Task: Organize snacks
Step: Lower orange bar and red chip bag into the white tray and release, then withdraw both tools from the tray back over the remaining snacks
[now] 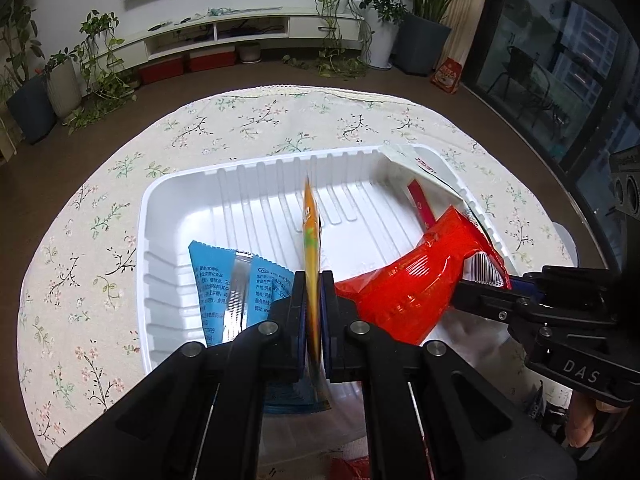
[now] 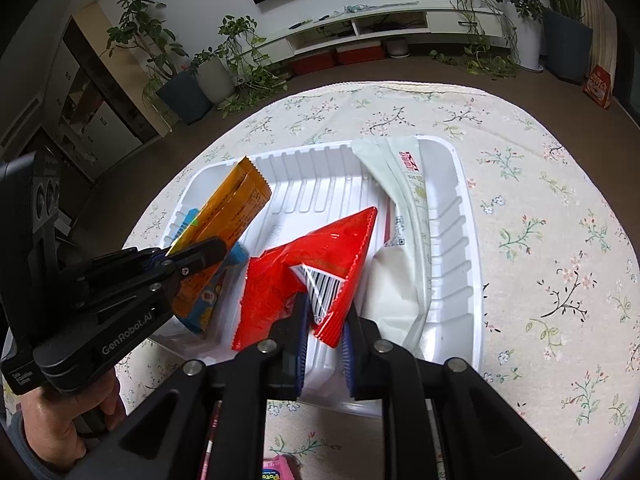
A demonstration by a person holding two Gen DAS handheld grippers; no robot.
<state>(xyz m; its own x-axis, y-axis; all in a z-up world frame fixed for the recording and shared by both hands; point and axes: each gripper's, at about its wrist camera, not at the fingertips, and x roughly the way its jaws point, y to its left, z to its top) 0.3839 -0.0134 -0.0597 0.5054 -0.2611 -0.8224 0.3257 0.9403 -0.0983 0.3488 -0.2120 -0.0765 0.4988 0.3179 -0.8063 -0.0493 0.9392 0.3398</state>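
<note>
Potted plants [image 1: 96,52] flank a white TV console [image 1: 248,28] on brown floor [image 1: 280,74].

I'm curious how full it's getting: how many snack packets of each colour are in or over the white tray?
Orange foil packet: 1
Blue plastic packet: 1
Bright red foil packet: 1
Slim dark red packet: 1
White paper-like packet: 1
Total: 5

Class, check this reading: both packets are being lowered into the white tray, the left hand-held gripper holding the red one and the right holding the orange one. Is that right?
The colours are swapped. The left hand-held gripper clamps the orange packet; the right hand-held gripper has the red packet between its fingers. The left wrist view shows both, over the white tray.
</note>
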